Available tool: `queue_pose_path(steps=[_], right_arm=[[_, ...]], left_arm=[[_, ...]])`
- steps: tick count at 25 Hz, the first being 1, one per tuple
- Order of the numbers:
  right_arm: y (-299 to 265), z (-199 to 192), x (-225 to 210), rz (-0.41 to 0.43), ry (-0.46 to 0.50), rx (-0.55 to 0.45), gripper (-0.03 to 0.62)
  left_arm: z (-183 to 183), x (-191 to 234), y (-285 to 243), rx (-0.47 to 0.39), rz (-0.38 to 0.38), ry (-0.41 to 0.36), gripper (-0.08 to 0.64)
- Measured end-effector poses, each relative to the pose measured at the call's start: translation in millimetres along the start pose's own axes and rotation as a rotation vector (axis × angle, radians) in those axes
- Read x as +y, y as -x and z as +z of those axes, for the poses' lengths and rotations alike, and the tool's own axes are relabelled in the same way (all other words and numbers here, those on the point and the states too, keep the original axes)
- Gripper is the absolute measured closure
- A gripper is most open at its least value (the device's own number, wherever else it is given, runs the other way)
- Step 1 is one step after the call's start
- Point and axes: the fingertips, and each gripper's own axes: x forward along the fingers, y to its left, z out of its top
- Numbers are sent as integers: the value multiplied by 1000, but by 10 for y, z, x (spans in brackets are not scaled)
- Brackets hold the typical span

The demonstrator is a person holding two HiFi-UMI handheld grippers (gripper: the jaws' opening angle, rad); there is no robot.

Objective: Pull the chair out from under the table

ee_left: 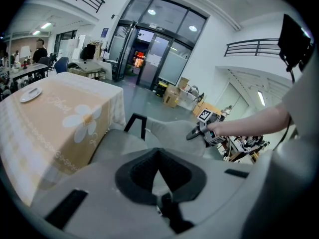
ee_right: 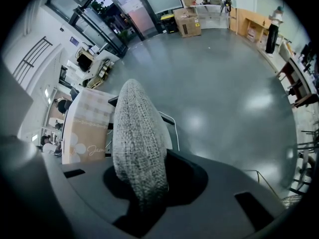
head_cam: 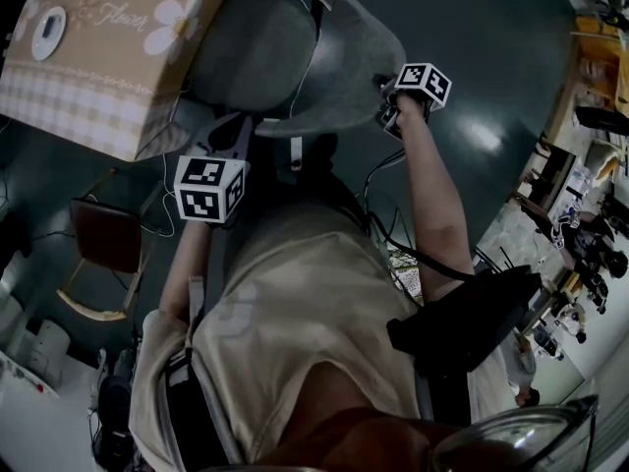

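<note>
Right tongs (head_cam: 390, 112) clamped on the chair (head_cam: 295, 57) back's right edge, worktop (head_cam: 98, 67) beyond at upper left; left tongs (head_cam: 234, 134) together, empty, beside the back's lower left edge.

Open lab or workshop hall: glass entrance doors (ee_left: 149, 59), mezzanine railings (ee_left: 251, 48), cardboard boxes (ee_right: 189, 20), cluttered workbenches (head_cam: 588, 242), polished floor (ee_right: 224, 93)

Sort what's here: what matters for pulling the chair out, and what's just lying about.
Job: grey chair, table, right gripper clamped on the chair's back, left gripper near it.
Lying about: plate on the table, brown chair, cardboard boxes.
</note>
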Motion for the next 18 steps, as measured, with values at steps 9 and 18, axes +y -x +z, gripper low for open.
queue_pose_path(steps=[9,18], right_arm=[[54,72,-156,-2,-20,-10,492],[98,90,-258,-1,-22,-8,492]], left_arm=[[4,-61,-31,11,-1,-18,552],[14,-150,-57,9,-10,-31,552]])
